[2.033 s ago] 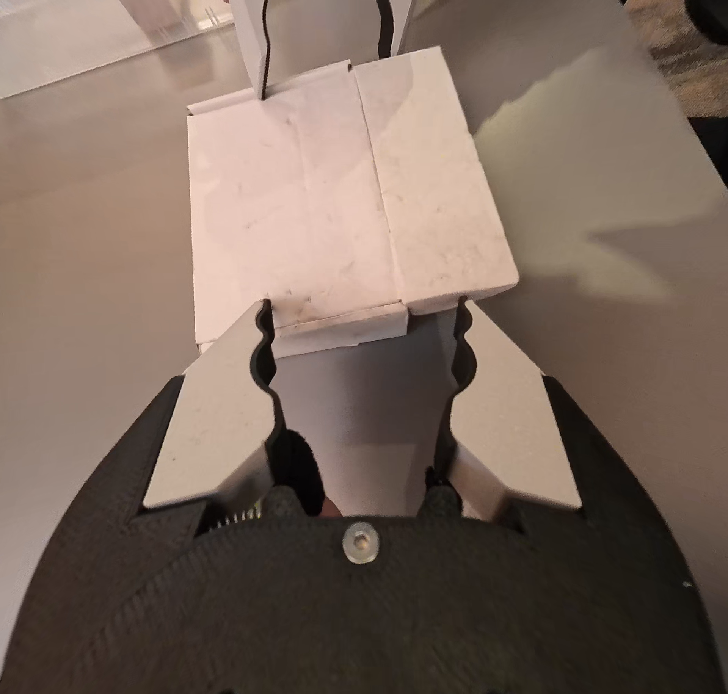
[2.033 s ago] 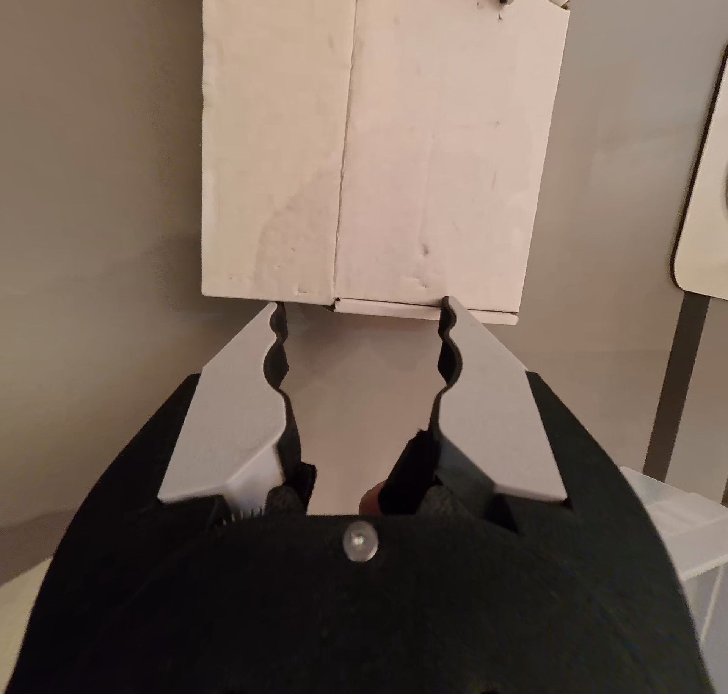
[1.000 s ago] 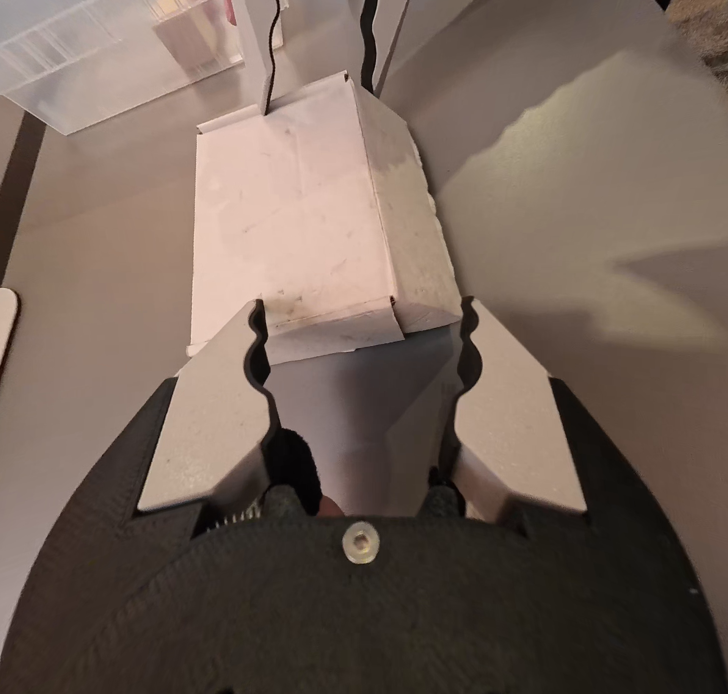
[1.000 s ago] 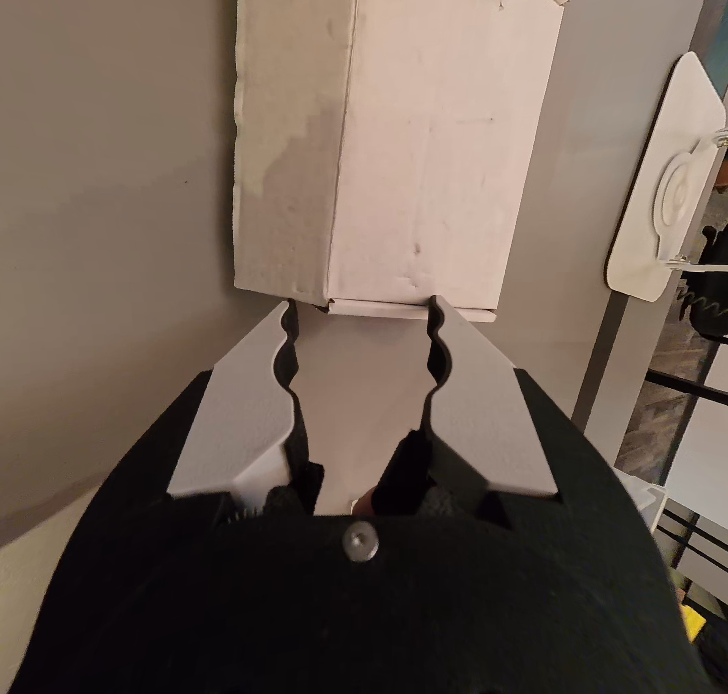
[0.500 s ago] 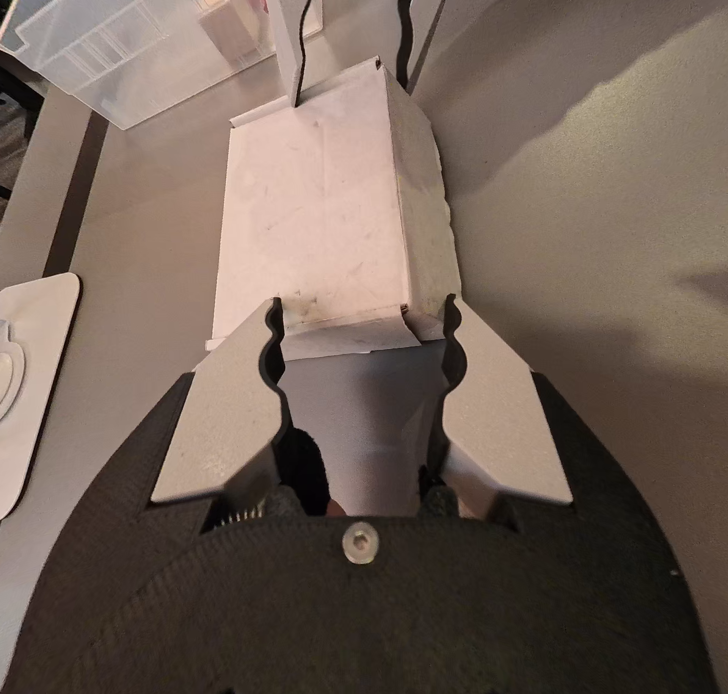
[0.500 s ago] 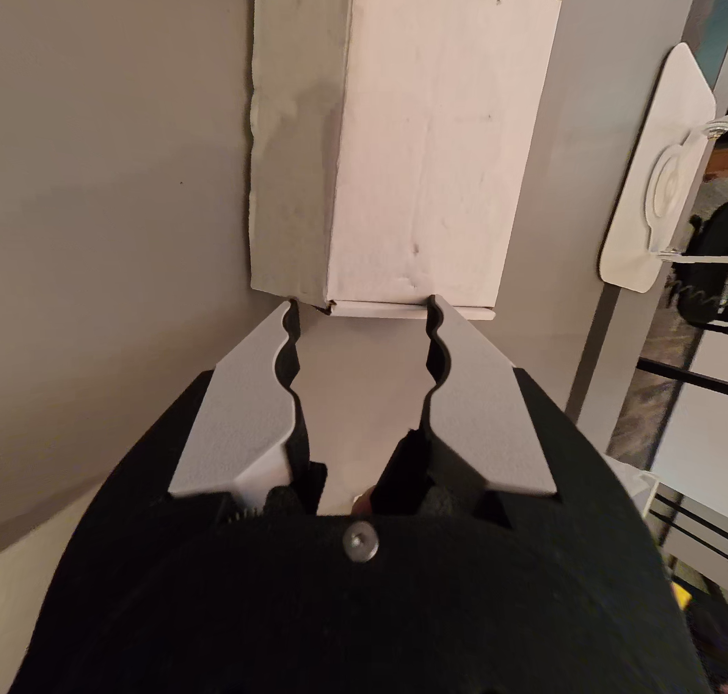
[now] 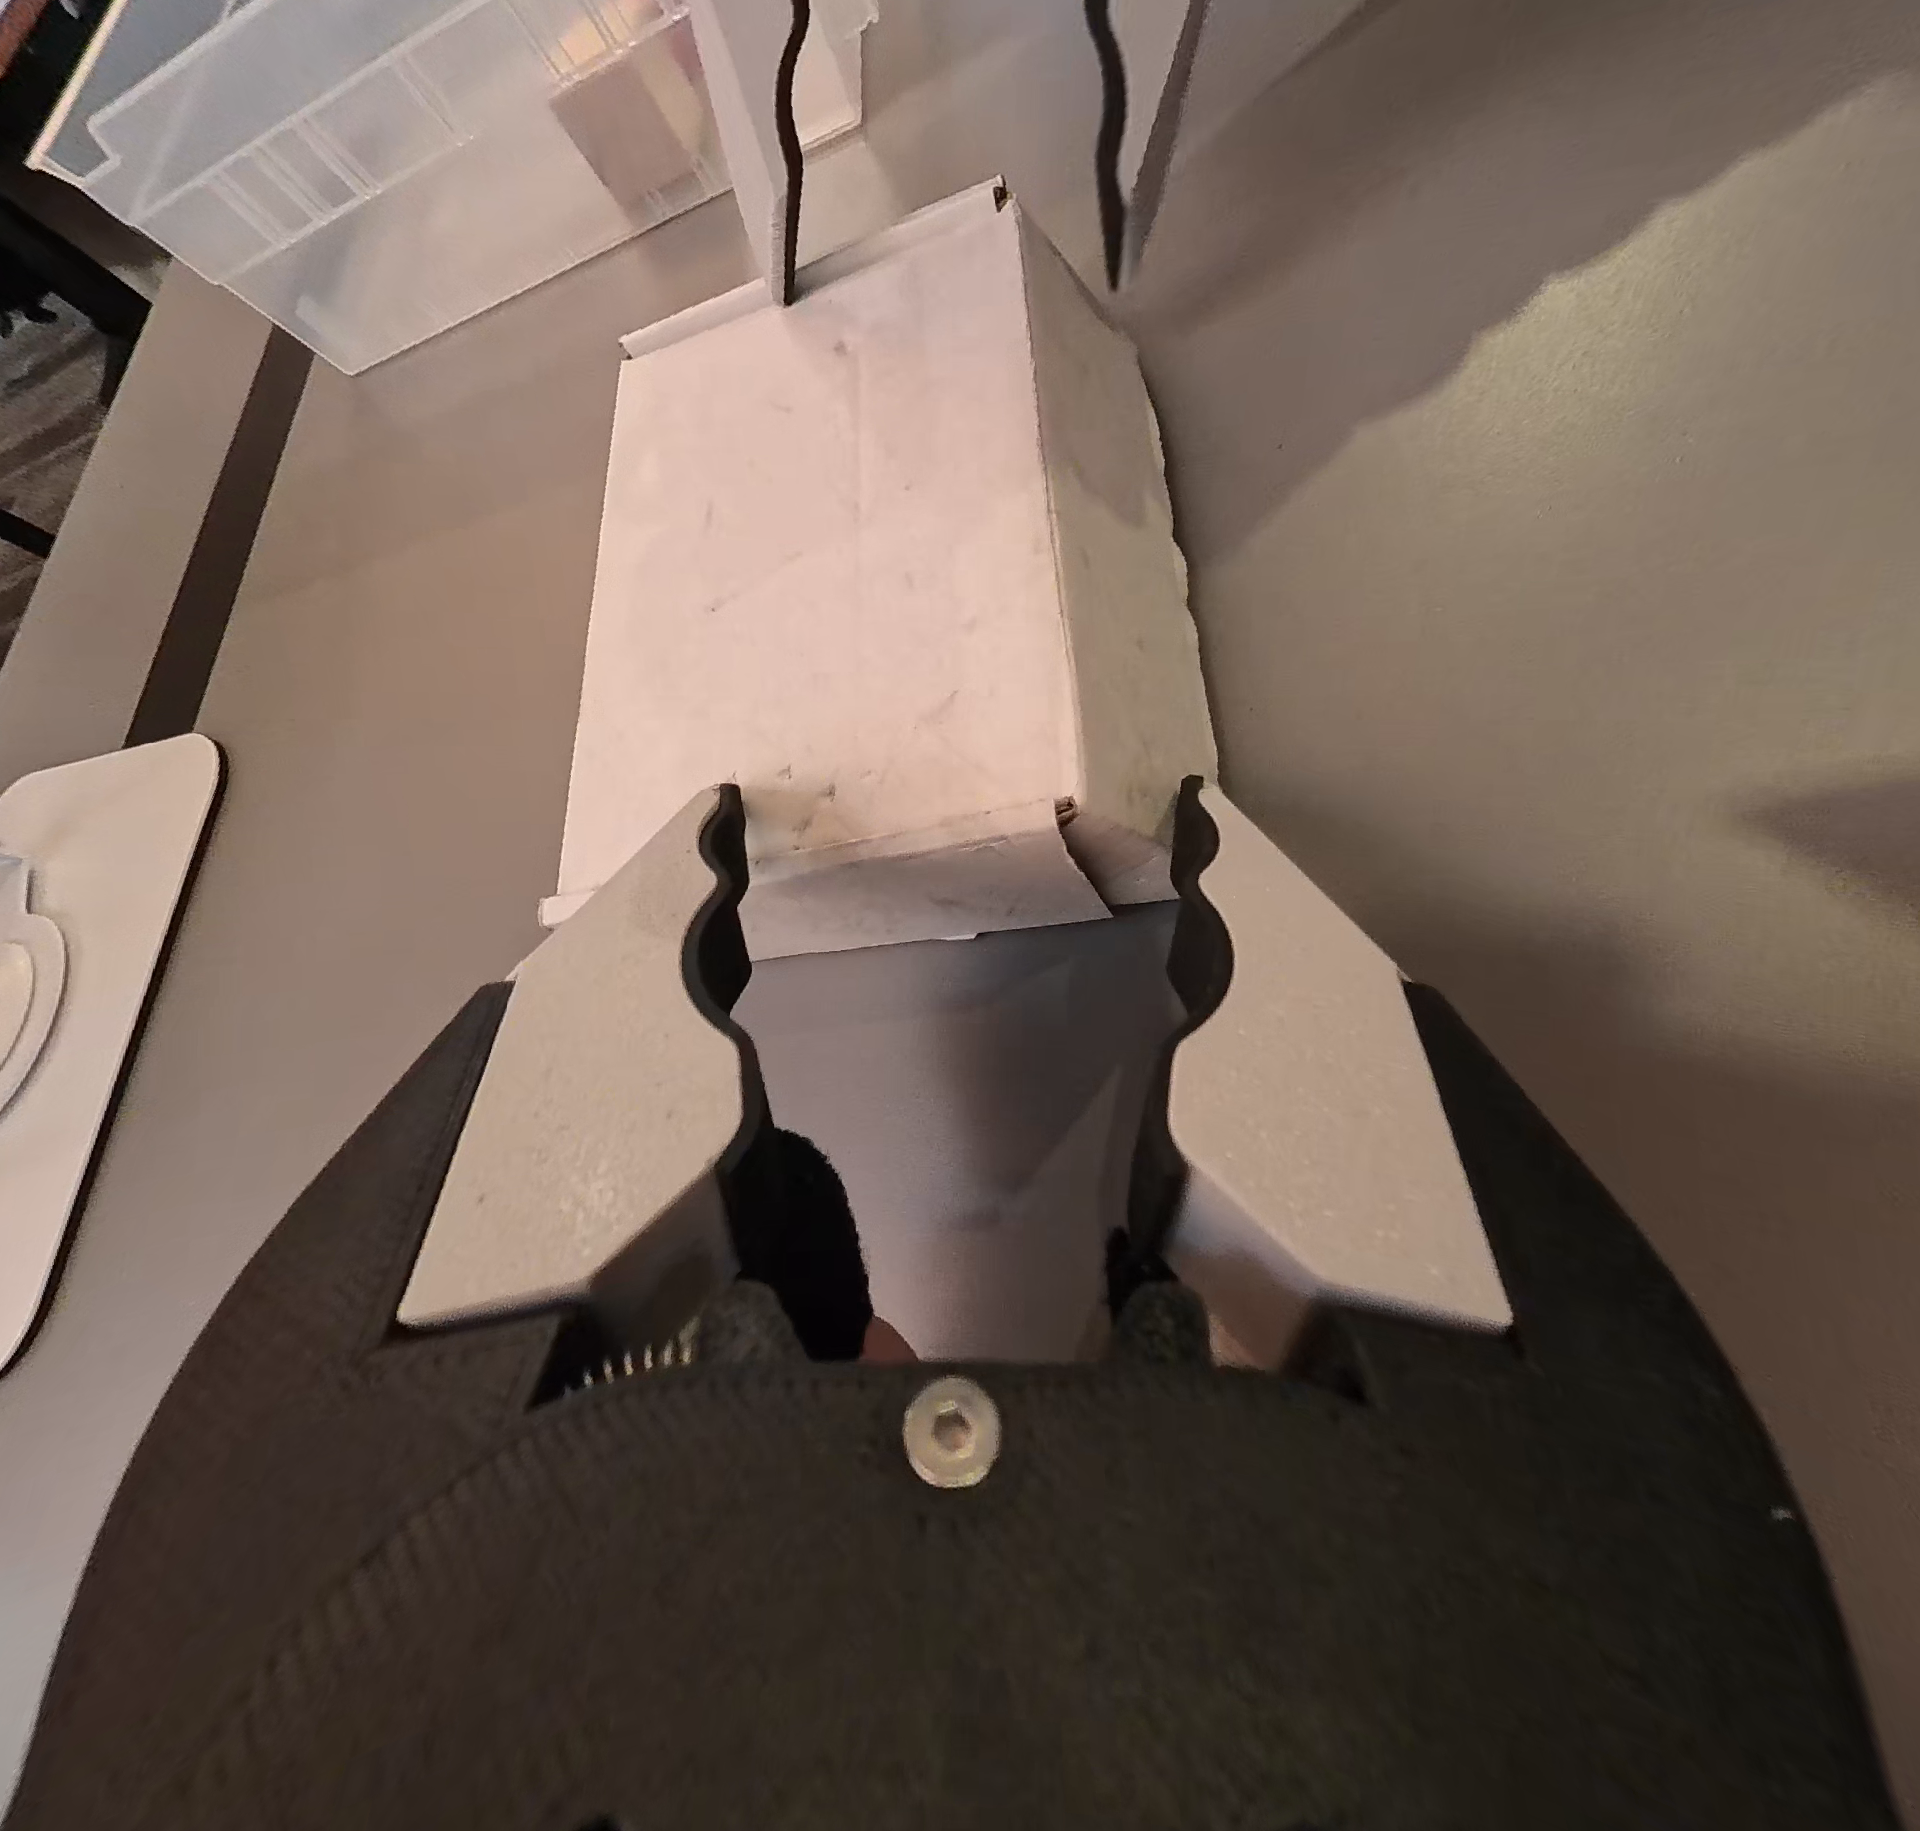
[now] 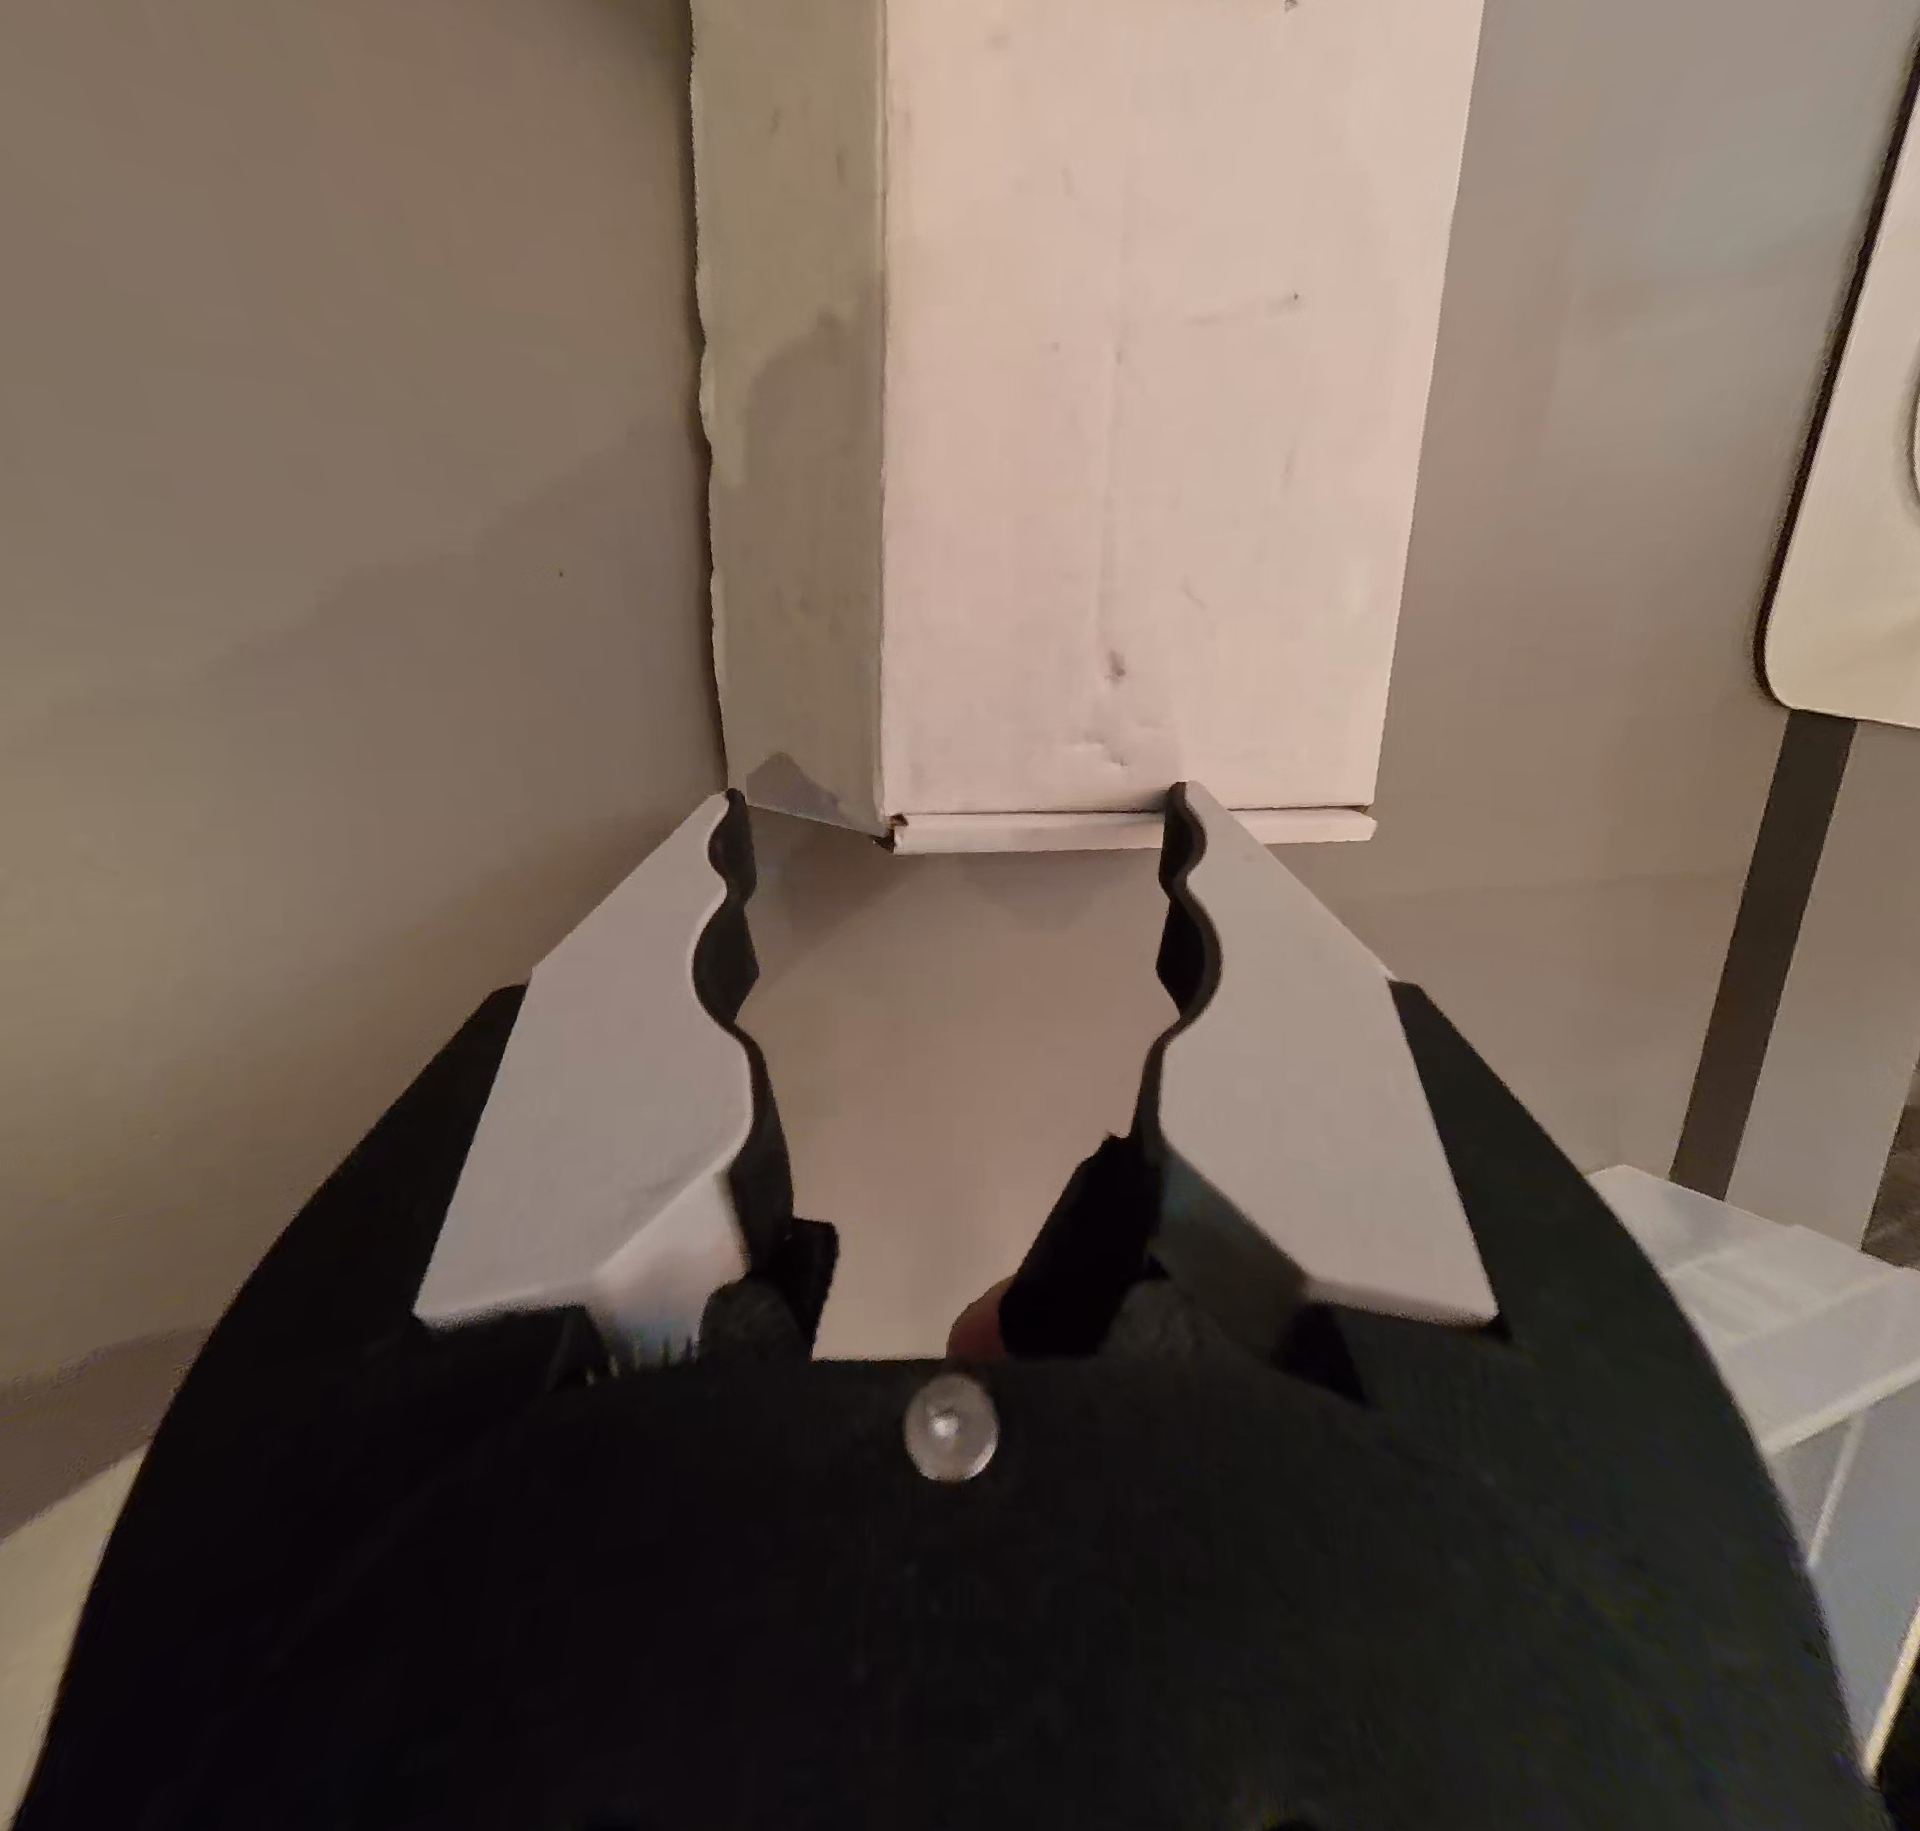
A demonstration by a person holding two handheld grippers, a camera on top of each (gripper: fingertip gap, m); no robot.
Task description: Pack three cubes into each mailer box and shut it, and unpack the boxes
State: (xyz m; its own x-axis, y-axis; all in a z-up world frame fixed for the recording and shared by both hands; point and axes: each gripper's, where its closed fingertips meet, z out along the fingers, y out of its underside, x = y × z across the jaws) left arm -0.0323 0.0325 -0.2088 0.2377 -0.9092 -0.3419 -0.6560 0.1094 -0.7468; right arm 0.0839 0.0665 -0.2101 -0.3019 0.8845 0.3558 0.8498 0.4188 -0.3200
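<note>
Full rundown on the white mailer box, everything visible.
The mailer box is white corrugated cardboard, scuffed and creased, lid down with its front flap tucked. It looks tipped so one side wall faces up beside the lid, over the grey table. The left tongs and right tongs, both open, press against its two ends. Contents hidden.

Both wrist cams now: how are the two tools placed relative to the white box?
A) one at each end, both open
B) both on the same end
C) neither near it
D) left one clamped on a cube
A: the left tool is open at one end of the white box, and the right tool is open at the opposite end.
</note>
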